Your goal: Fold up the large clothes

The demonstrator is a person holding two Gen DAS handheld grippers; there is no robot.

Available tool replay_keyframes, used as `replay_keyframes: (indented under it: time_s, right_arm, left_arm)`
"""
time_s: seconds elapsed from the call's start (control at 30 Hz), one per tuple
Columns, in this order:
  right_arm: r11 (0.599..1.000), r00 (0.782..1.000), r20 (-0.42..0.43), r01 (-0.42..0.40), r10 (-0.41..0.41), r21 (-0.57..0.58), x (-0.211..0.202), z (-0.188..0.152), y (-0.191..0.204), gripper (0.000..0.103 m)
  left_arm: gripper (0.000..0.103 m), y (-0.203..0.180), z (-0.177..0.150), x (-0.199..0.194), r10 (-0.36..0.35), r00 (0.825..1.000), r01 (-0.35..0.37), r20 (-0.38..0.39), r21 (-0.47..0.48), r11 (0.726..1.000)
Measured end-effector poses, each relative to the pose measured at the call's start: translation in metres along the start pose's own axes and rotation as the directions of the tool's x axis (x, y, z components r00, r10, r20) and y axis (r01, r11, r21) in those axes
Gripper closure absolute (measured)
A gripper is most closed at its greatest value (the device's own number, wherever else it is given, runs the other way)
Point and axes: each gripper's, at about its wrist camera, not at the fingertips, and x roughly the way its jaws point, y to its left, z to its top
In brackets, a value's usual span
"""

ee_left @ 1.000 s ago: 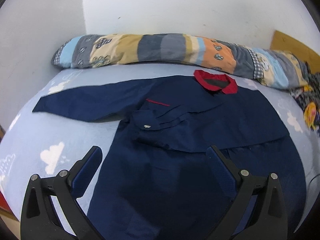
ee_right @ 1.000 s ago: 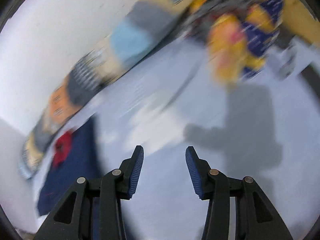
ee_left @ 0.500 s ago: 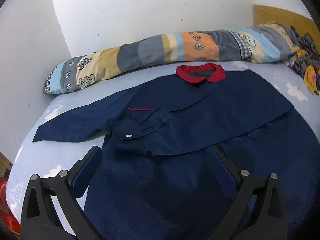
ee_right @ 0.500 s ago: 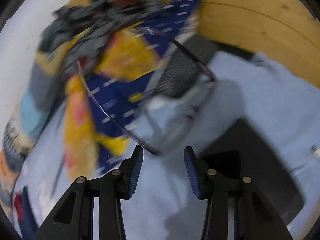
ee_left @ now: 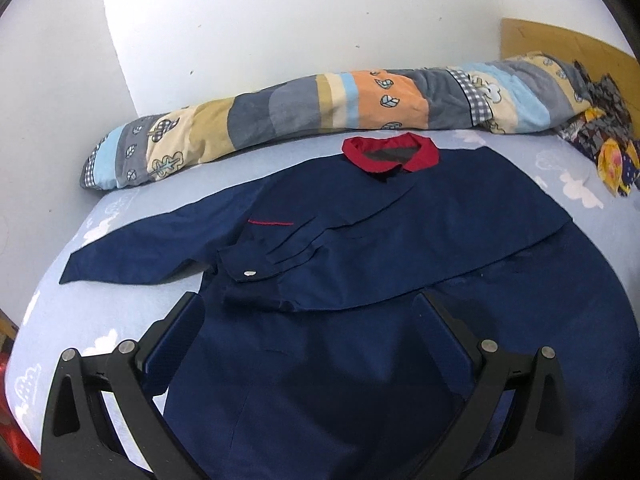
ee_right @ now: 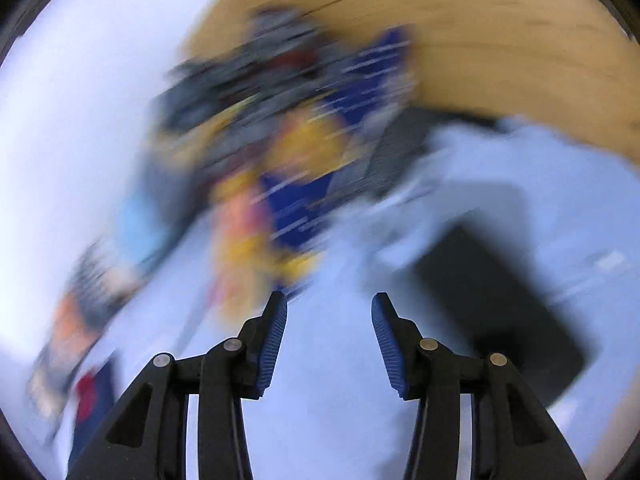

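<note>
Since the earlier frames the right gripper (ee_right: 329, 336) has swung away from the garment toward the wooden headboard (ee_right: 500, 32) and a heap of patterned yellow-and-blue cloth (ee_right: 280, 160); its view is badly smeared, so what lies under it is hard to judge. Its 2 fingers stand apart and are opening, with nothing between them. The left gripper (ee_left: 310, 334) hovers with its fingers spread wide, empty, over the lower body of the large navy jacket with a red collar (ee_left: 360, 240). That jacket lies flat on the pale blue cloud-print bedsheet (ee_left: 60, 320), 1 sleeve folded across the chest, the other stretched out toward the left edge of the view. With the right gripper off to the side, a one-handed pull could drag the smooth fabric and undo the sleeve fold; returning fast, it might snag the stray heap.
</note>
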Motion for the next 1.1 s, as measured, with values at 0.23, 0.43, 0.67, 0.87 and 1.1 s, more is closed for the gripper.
replay_keyframes:
  time_s: [0.23,0.43,0.67,0.87,1.1]
  right_arm:
    - [0.923,0.886,-0.316,-0.379,0.339,-0.072,0.042,-0.11,0.175,0.054]
    - [0.879,0.853,-0.438,-0.413,0.282,-0.238,0.078,-0.187,0.304,0.054]
    - [0.88,0.889,-0.457,-0.238,0.027,-0.412,0.104,-0.256,0.362,0.054]
    - [0.705,0.925,-0.379,-0.27,0.001,-0.655,0.062,-0.331,0.443,0.056]
    - [0.583,0.919,-0.39,-0.288,-0.053,-0.76,0.038,-0.403,0.476,0.058]
  left_arm:
    - [0.0,0.015,-0.002,0.005,-0.003,0.999,0.001,-0.038,-0.062,0.998]
    - [0.0,0.037,-0.003,0.005,0.003,0.999,-0.009,-0.046,-0.119,0.993]
    - [0.0,0.07,-0.008,0.002,0.009,0.998,-0.021,-0.062,-0.19,0.982]
    - [0.0,0.109,-0.013,0.001,0.023,0.997,-0.044,-0.077,-0.284,0.958]
    - [0.0,0.152,-0.022,0.001,0.059,0.993,-0.093,-0.105,-0.361,0.928]
